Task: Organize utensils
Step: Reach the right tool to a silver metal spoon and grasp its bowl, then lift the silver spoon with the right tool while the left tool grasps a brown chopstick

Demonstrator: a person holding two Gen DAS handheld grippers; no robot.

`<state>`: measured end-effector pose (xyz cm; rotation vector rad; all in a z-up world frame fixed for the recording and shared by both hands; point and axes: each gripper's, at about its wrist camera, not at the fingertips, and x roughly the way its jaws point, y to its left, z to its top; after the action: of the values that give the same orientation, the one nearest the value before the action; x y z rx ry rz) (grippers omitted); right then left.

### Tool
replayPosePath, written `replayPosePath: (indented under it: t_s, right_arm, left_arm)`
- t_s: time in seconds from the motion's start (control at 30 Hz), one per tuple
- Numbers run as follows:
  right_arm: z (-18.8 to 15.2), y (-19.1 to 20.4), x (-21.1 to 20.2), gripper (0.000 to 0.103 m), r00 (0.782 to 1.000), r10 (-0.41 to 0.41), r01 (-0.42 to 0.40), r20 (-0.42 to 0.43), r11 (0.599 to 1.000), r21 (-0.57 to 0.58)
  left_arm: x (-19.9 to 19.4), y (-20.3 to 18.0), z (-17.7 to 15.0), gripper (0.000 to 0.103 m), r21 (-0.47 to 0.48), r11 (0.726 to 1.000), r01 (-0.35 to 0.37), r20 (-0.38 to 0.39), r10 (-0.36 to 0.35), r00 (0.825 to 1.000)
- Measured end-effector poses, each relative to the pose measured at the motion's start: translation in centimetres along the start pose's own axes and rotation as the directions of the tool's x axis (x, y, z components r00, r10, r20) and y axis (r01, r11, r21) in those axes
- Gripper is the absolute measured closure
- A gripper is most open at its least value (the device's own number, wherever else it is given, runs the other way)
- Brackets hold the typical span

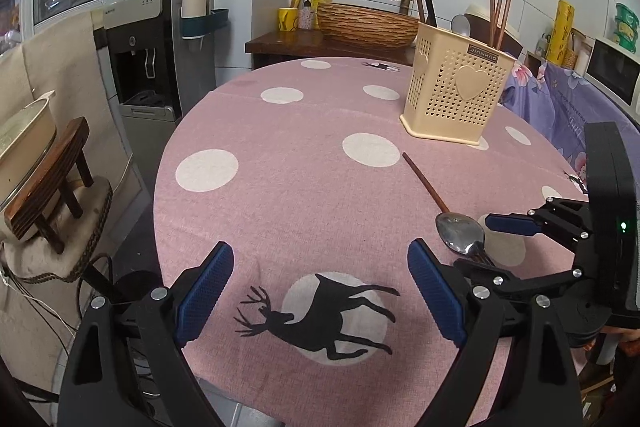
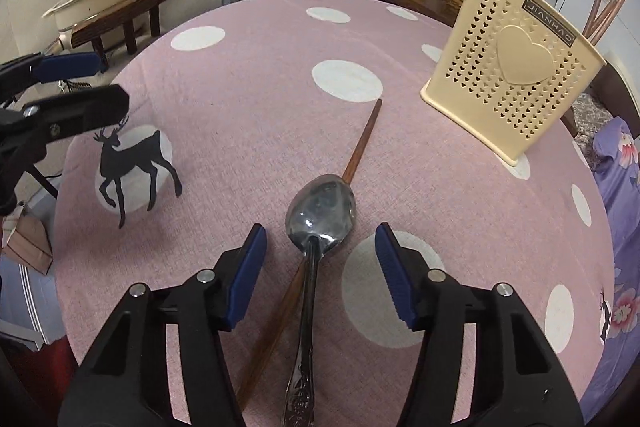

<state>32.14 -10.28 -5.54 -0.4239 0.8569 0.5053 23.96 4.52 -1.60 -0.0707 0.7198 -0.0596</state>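
A steel spoon lies on the pink tablecloth, its bowl resting over a brown chopstick. My right gripper is open, its blue pads on either side of the spoon's neck, not touching it. The cream utensil holder stands upright at the far right with chopsticks and a spoon inside. In the left wrist view my left gripper is open and empty above the deer print; the spoon, the chopstick and the holder lie to its right.
The round table drops off at its left edge. A stool with a basin stands left of it. A water dispenser and a sideboard with a woven basket stand behind.
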Motion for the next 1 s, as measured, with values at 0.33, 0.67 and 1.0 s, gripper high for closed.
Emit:
replayPosePath:
  t_s: [0.33, 0.67, 1.0]
  right_arm:
    - [1.0, -0.8, 0.7, 0.064, 0.997, 0.078, -0.077, -0.022, 0.996, 0.041]
    - [1.0, -0.2, 0.7, 0.080, 0.998, 0.060, -0.059, -0.016, 0.997, 0.043]
    - [0.6, -2.3, -0.1, 0.098, 1.000, 0.027, -0.029, 0.014, 0.981, 0.191]
  left_arm:
    - [0.0, -0.5, -0.2, 0.015, 0.007, 0.999, 0.038, -0.011, -0.038, 0.999]
    - [0.5, -1.1, -0.4, 0.015, 0.016, 0.998, 0.061, -0.032, -0.061, 0.998]
    - [0.6, -1.9, -0.5, 0.015, 0.029, 0.998, 0.064, -0.038, -0.063, 0.997]
